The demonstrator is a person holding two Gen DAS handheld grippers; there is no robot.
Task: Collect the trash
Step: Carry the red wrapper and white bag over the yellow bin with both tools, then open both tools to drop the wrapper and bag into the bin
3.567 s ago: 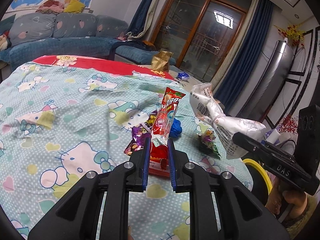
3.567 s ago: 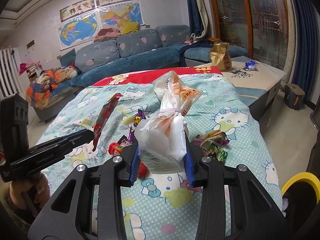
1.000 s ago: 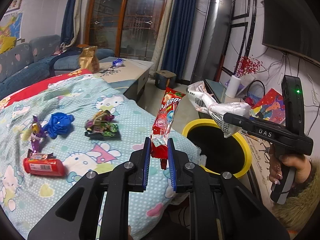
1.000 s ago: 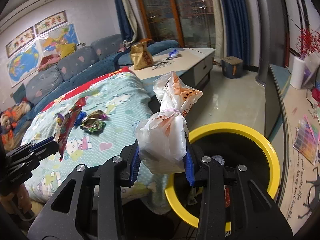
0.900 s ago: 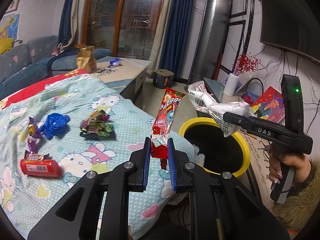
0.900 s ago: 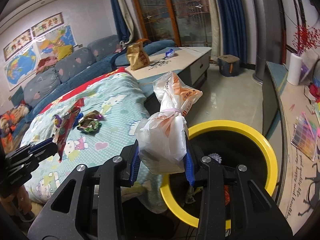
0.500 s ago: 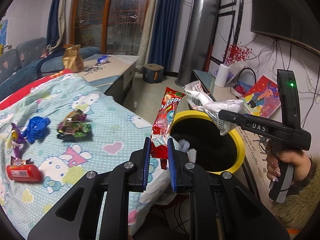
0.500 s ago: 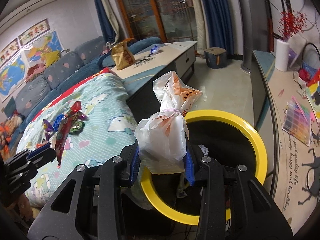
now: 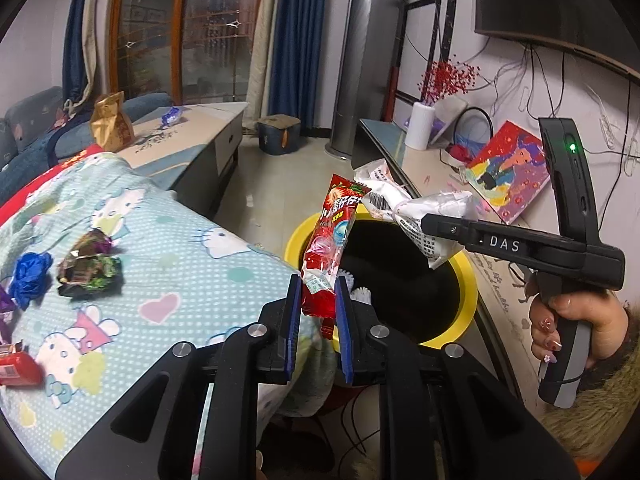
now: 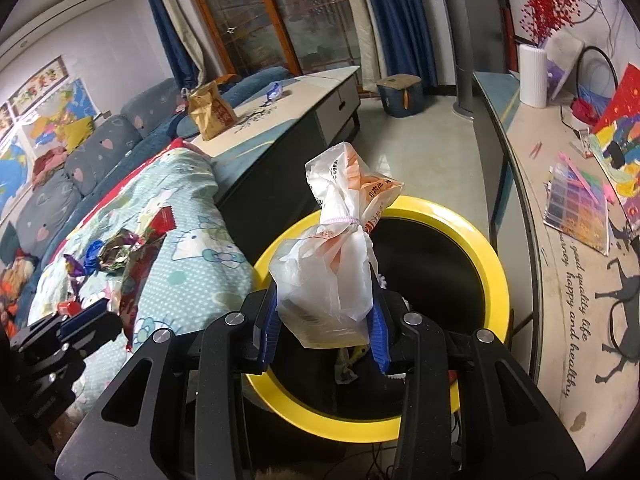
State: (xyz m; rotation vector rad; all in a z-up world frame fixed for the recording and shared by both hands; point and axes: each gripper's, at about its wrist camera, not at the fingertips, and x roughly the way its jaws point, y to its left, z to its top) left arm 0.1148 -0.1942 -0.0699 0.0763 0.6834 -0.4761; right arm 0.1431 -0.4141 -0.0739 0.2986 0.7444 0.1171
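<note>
My left gripper point(image 9: 318, 300) is shut on a long red snack wrapper point(image 9: 330, 236) that stands upright, just left of the yellow-rimmed black trash bin point(image 9: 466, 280). My right gripper point(image 10: 325, 330) is shut on a tied white plastic bag point(image 10: 334, 264) and holds it over the bin's near left rim point(image 10: 276, 256). In the left wrist view the right gripper point(image 9: 434, 226) holds the bag point(image 9: 404, 204) above the bin's mouth. Some trash lies inside the bin. The left gripper point(image 10: 92, 316) with the wrapper point(image 10: 138, 272) shows at the left of the right wrist view.
On the Hello Kitty bedspread point(image 9: 168, 276) lie a crumpled dark wrapper point(image 9: 90, 272), a blue wrapper point(image 9: 30, 276) and a red packet point(image 9: 18, 368). A low cabinet point(image 10: 304, 120) with a brown paper bag point(image 10: 210, 112) stands behind. A counter point(image 10: 560, 260) with papers runs along the right wall.
Both grippers have swung right from the bed toward the bin, each keeping its load. The bin is now closer and lies under the white bag.
</note>
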